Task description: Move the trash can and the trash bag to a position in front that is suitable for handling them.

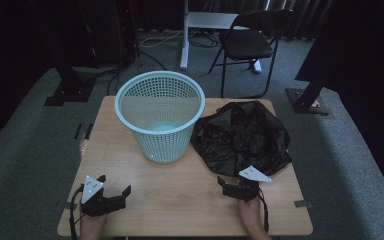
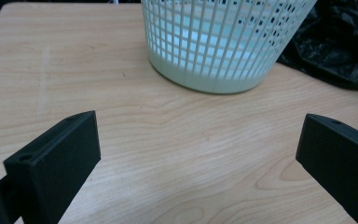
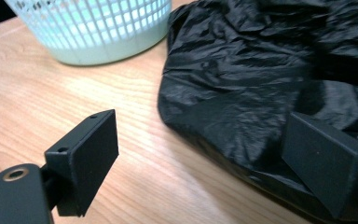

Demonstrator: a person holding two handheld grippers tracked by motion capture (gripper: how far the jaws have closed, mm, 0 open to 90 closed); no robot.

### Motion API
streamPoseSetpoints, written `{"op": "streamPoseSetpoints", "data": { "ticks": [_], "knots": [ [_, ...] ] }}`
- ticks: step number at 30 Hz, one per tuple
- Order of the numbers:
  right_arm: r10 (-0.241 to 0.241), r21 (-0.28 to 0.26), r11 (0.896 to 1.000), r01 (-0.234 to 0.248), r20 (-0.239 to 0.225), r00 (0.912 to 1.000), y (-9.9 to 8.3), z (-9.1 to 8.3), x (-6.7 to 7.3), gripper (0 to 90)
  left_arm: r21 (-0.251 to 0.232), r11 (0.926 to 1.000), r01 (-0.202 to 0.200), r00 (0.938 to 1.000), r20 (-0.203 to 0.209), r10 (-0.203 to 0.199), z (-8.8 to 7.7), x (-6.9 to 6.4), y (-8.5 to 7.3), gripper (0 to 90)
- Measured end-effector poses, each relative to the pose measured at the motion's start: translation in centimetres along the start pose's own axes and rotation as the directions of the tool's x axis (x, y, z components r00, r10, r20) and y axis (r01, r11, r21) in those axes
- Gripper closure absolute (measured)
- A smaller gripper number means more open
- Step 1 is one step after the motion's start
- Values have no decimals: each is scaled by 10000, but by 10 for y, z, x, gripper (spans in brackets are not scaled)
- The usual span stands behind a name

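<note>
A pale green mesh basket (image 1: 160,115) stands upright on the wooden table (image 1: 180,195), toward the far edge and left of centre. A crumpled black plastic bag (image 1: 242,136) lies on the table just beside the basket, on its right, reaching toward the table's right edge. The left gripper (image 1: 114,192) rests near the front left corner of the table, well apart from the basket; its jaws stand wide apart with only bare tabletop between them, and they hold nothing. The right gripper (image 1: 232,184) sits at the near edge of the bag. Its jaws are also spread wide; in the right gripper view one jaw lies over the bag (image 3: 261,84), the other over bare wood, and neither grips the plastic.
</note>
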State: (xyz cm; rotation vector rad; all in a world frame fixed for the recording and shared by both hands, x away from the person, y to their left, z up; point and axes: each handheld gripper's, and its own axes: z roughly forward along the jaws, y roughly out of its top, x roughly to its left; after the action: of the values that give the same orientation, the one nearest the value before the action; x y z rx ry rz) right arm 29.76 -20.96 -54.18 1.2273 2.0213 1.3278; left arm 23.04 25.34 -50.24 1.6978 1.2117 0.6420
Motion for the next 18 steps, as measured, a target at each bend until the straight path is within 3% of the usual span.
{"op": "streamPoseSetpoints", "data": {
  "ticks": [3,7,13,18],
  "knots": [
    [-175,125,9998,175,-21,9998,7,1,6,108,-125,9996,272,9996,95,-271,3,5,0,0],
    [-679,-3,9977,679,125,9976,19,2,13,108,77,9991,409,9991,91,-410,13,12,2,0],
    [-686,-195,9974,693,348,9970,33,14,18,108,54,9991,423,9989,197,-424,23,15,0,0],
    [-650,-182,9976,663,610,9960,45,29,20,108,-158,9993,338,9994,-17,-338,30,20,4,0]
  ]
}}
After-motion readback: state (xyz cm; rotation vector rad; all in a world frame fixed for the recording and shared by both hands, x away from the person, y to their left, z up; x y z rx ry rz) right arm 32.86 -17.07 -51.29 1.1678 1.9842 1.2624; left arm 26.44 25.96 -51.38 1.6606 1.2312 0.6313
